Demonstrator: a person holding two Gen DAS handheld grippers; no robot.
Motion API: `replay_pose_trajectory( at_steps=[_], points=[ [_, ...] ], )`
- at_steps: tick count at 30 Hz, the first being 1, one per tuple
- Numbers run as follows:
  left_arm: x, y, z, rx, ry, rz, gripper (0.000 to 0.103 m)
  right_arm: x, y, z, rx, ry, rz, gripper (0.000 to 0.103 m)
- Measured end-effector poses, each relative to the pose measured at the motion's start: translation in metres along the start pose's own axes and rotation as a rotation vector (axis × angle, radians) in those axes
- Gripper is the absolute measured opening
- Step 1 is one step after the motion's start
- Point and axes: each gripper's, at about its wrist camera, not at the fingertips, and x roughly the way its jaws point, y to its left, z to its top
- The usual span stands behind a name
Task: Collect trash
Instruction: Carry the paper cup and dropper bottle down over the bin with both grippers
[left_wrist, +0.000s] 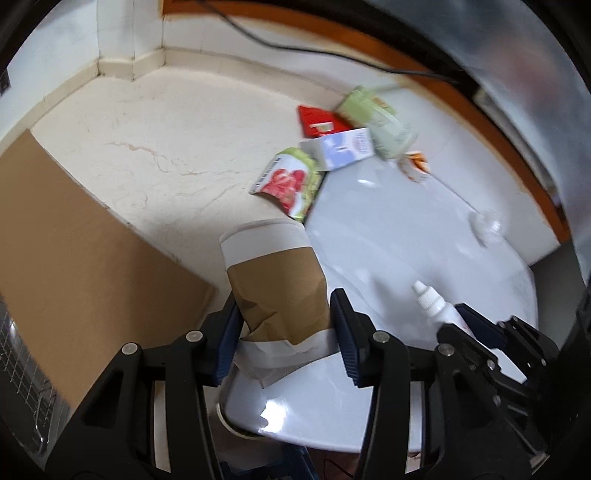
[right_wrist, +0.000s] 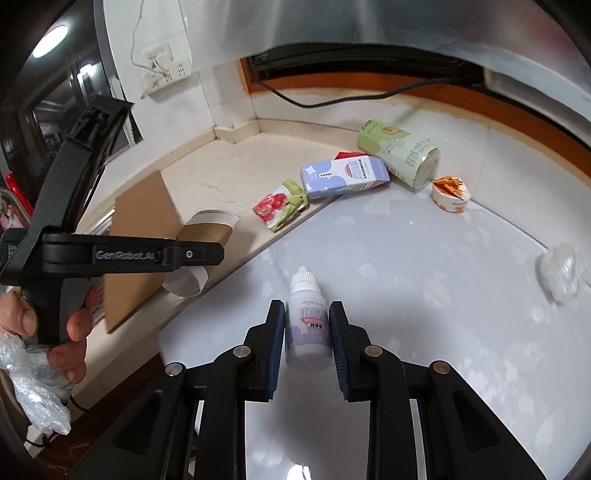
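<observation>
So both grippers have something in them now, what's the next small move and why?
Probably carry both away to the trash. The left gripper is shut on the crumpled brown-and-white paper cup, and the right gripper clamps the small white dropper bottle. No bin shows here; the light blue carton and other litter wait on the counter.

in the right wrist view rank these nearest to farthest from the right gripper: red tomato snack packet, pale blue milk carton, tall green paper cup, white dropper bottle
1. White dropper bottle, between the right gripper fingers.
2. Red tomato snack packet, ahead-left at the counter edge.
3. Pale blue milk carton, behind the packet.
4. Tall green paper cup, lying farthest back, right.
</observation>
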Motion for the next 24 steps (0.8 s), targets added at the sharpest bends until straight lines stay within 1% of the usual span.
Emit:
replay_pose_trajectory(
  at_steps=[5,9,13,16,18,21,24],
  points=[
    [-0.044,-0.016,-0.035,0.067,-0.041,-0.022,0.043,-0.045,0.014,-0.024,0.019,-0.044,0.032,0.024],
    [-0.073,-0.024,-0.077,0.118,-0.071,-0.036,0.043,-0.082,0.033,-0.05,0.007,-0.087,0.044,0.024],
    [-0.09,-0.03,-0.125,0.167,-0.095,-0.026,0.043,-0.11,0.056,-0.083,-0.02,-0.11,0.063,0.024],
    [-0.095,-0.037,-0.162,0.199,-0.105,-0.014,0.043,-0.124,0.074,-0.115,-0.046,-0.104,0.076,0.024],
    [-0.094,-0.038,-0.186,0.216,-0.101,0.002,0.043,-0.127,0.083,-0.131,-0.066,-0.098,0.077,0.024],
    [-0.086,-0.037,-0.214,0.222,-0.071,0.02,0.044,-0.127,0.097,-0.159,-0.092,-0.071,0.071,0.024],
    [-0.069,-0.029,-0.239,0.206,-0.028,0.036,0.044,-0.118,0.108,-0.19,-0.114,-0.027,0.057,0.024]
  ],
)
